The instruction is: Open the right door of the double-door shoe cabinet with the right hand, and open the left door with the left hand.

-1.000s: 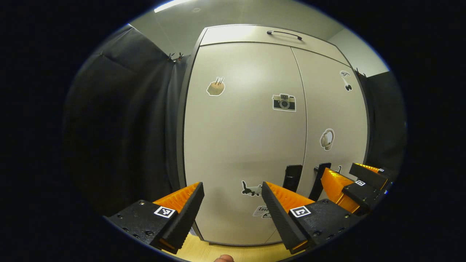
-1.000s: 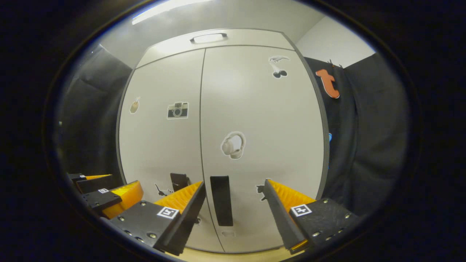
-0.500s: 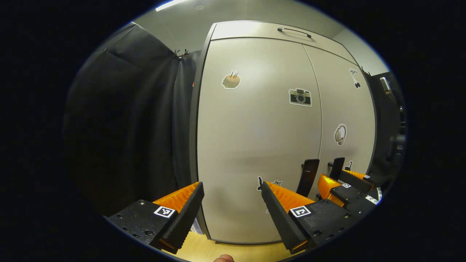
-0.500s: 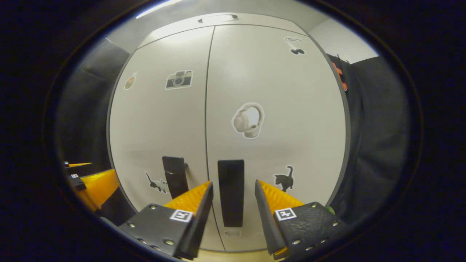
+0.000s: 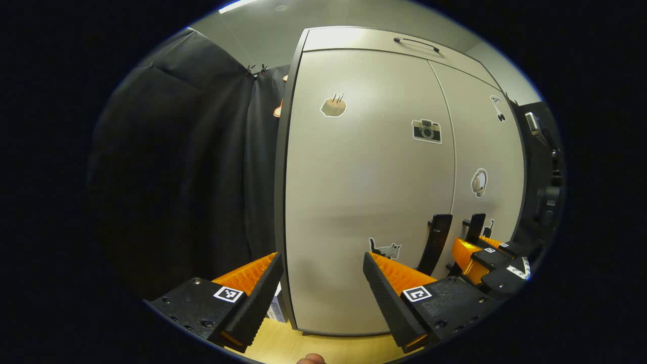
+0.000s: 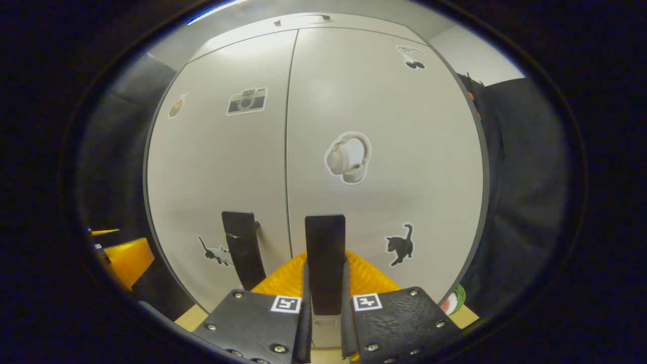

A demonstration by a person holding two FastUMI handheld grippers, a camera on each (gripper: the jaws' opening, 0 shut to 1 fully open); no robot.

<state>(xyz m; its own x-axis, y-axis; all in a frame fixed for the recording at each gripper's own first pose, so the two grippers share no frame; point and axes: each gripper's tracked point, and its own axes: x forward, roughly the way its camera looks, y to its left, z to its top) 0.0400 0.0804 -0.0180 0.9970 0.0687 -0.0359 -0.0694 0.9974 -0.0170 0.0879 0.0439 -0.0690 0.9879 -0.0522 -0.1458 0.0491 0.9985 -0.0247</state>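
The pale double-door shoe cabinet [image 5: 364, 192] stands in front with both doors flush. In the right gripper view, my right gripper [image 6: 326, 260] is shut on the right door's black upright handle [image 6: 325, 242], one finger on each side. The left door's handle [image 6: 241, 247] stands just left of it, untouched. In the left gripper view, my left gripper [image 5: 323, 263] is open and empty in front of the left door's lower part, with the left handle [image 5: 438, 242] off to its right. Farther right, the right gripper [image 5: 480, 253] sits at the right handle [image 5: 474, 227].
Black cloth hangs on both sides of the cabinet [image 6: 520, 192]. A top panel with a bar handle [image 5: 415, 44] runs above the doors. The floor [image 5: 303, 346] is light wood. A small box [image 5: 275, 308] sits by the cabinet's lower left corner.
My right gripper moved in and shut on the right door's handle. My left gripper drifted left, still open, so the cabinet now sits farther right in its view.
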